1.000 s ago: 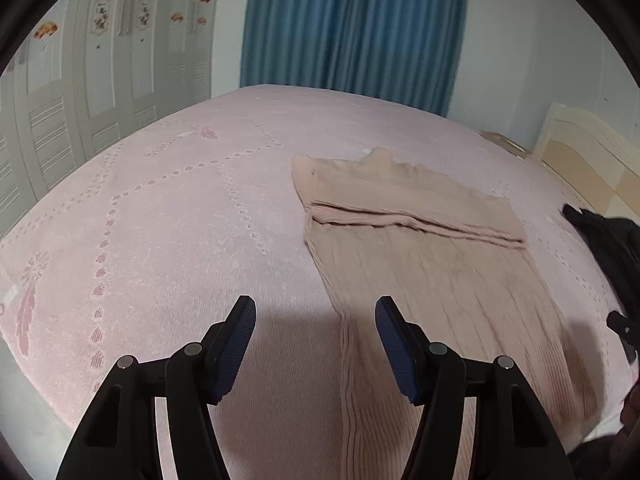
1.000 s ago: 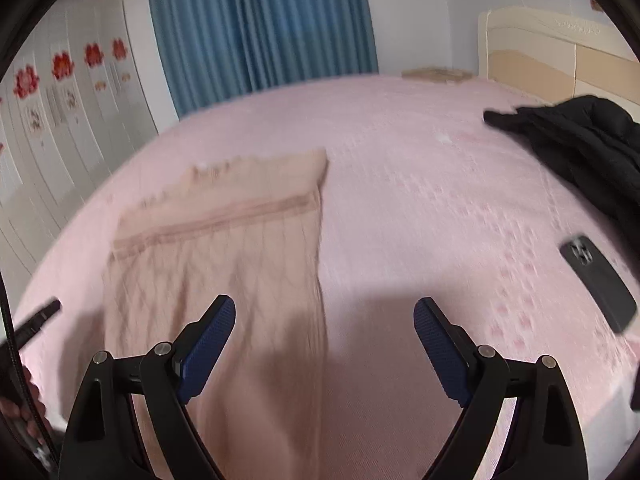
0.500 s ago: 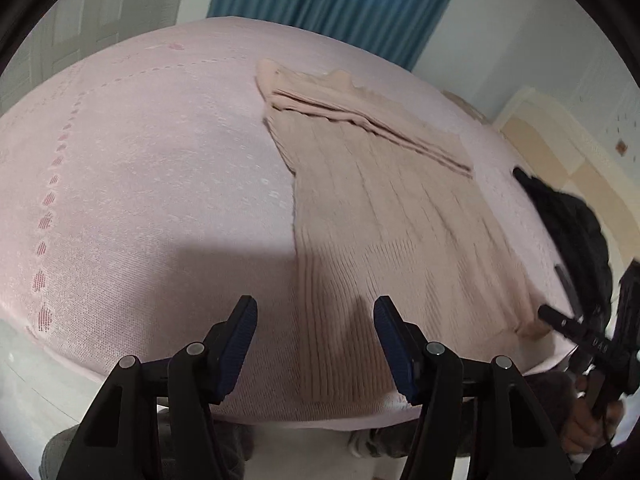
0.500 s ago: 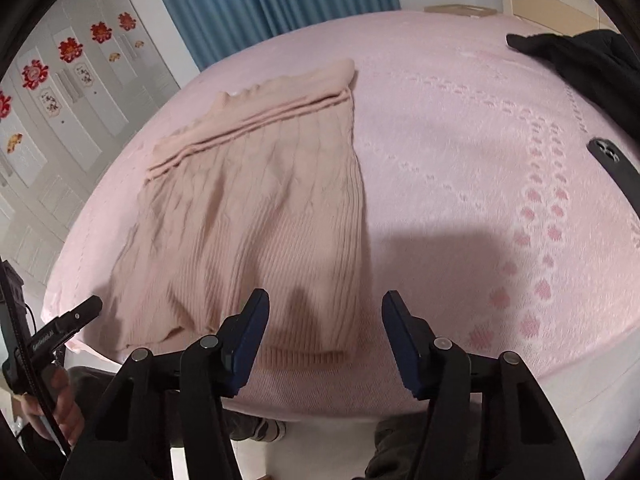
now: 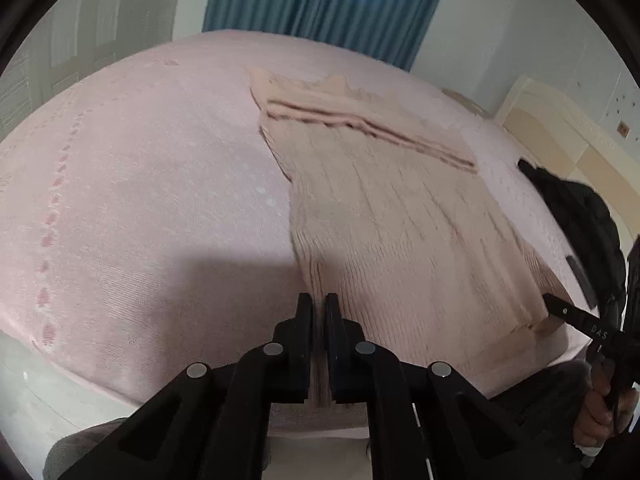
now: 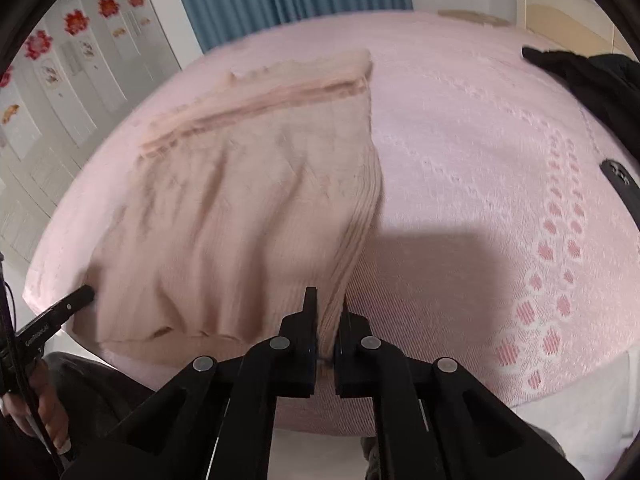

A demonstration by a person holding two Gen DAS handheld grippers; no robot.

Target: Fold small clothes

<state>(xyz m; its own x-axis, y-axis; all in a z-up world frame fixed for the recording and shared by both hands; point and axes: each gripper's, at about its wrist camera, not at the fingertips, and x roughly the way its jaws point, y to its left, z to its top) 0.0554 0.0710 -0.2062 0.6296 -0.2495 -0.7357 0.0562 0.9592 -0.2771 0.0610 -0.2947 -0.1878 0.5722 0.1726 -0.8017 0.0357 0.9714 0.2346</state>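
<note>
Beige knit makes up the small sweater [image 5: 384, 216] spread flat on the pink bedspread [image 5: 132, 184], and every place below is given from that sweater. From the left wrist view, the left gripper [image 5: 318, 304] is clamped on the sweater's near hem at its left corner, the fingers pressed together with a ridge of ribbed fabric pinched between them. At the sweater's far end a folded band of sleeve lies across its width. A black garment [image 5: 576, 208] lies on the bedspread to the right of the sweater, well apart from it, and the blue curtain [image 5: 320, 4] hangs beyond its far end. At the sweater's near right corner the tip of the right gripper [image 5: 560, 312] meets the hem, with the person's hand [image 5: 604, 408] below it. From the right wrist view, the right gripper [image 6: 326, 304] is closed on the sweater [image 6: 240, 208] at the near right corner of its hem, fabric bunched between the fingers. The bedspread [image 6: 460, 152] stretches off to the sweater's right, where a dark phone [image 6: 624, 192] and the black garment [image 6: 592, 76] lie well apart from it. The left gripper [image 6: 86, 294] touches the sweater's near left edge.
</note>
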